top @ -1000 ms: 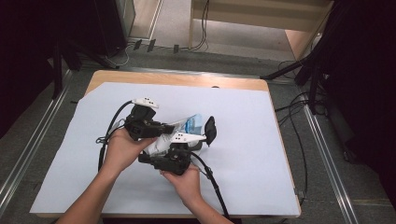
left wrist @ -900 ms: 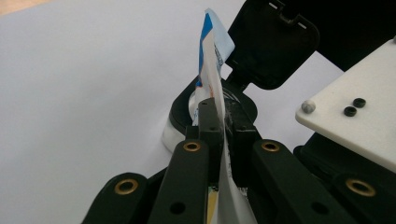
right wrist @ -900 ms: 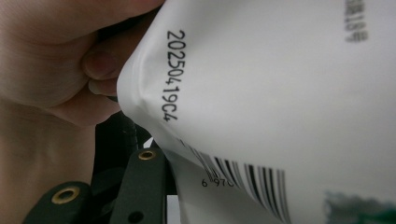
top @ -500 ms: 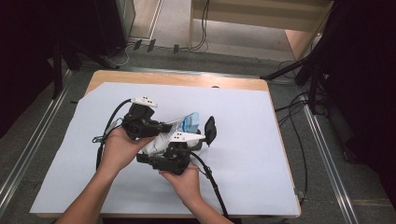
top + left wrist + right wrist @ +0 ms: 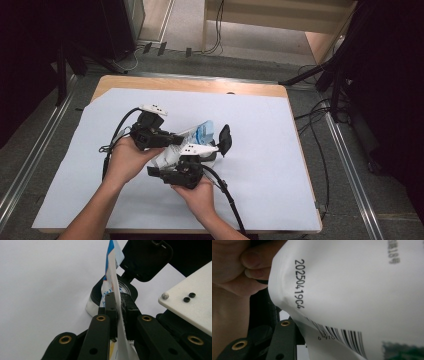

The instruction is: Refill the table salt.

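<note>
Both grippers crowd one pouch [image 5: 197, 136]: left gripper [image 5: 117, 307] pinches it (right gripper's grip unclear), open-lidded jar [image 5: 125, 288] behind.

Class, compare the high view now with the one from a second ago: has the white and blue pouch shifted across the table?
No. The pouch lies at the same spot relative to the table's far wooden edge, clamped in the left hand-held gripper.

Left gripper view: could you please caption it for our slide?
Left tool pinching a white-and-blue plastic pouch above an open black-lidded container.
</note>
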`<control>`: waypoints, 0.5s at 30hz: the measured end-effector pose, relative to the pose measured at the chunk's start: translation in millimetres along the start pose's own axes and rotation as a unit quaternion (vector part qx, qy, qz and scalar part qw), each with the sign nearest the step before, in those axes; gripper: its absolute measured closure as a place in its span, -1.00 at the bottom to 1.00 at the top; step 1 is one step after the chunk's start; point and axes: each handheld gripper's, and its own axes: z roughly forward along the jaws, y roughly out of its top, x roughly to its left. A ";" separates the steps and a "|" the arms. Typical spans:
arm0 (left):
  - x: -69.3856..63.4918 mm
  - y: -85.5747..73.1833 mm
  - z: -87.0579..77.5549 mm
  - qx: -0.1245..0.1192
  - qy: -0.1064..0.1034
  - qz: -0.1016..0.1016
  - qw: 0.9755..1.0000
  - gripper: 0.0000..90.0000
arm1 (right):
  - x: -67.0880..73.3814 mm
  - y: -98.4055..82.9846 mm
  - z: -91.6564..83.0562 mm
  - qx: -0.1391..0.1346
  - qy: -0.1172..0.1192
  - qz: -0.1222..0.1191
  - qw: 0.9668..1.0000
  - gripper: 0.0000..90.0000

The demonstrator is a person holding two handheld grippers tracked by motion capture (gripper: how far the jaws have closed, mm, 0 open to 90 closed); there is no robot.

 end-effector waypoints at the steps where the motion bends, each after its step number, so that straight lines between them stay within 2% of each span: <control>1: 0.7 -0.5 0.1 0.000 -0.002 -0.001 1.000 0.90 | -0.1 -0.8 0.6 0.001 -0.002 0.000 1.000 0.31; 8: 5.1 -2.4 -1.1 0.004 -0.016 0.001 1.000 0.87 | -2.5 -5.0 3.1 0.008 -0.009 -0.002 1.000 0.32; 15: 8.1 -3.9 -1.4 0.010 -0.026 0.005 1.000 0.86 | -2.9 -7.7 4.9 0.013 -0.020 -0.019 1.000 0.32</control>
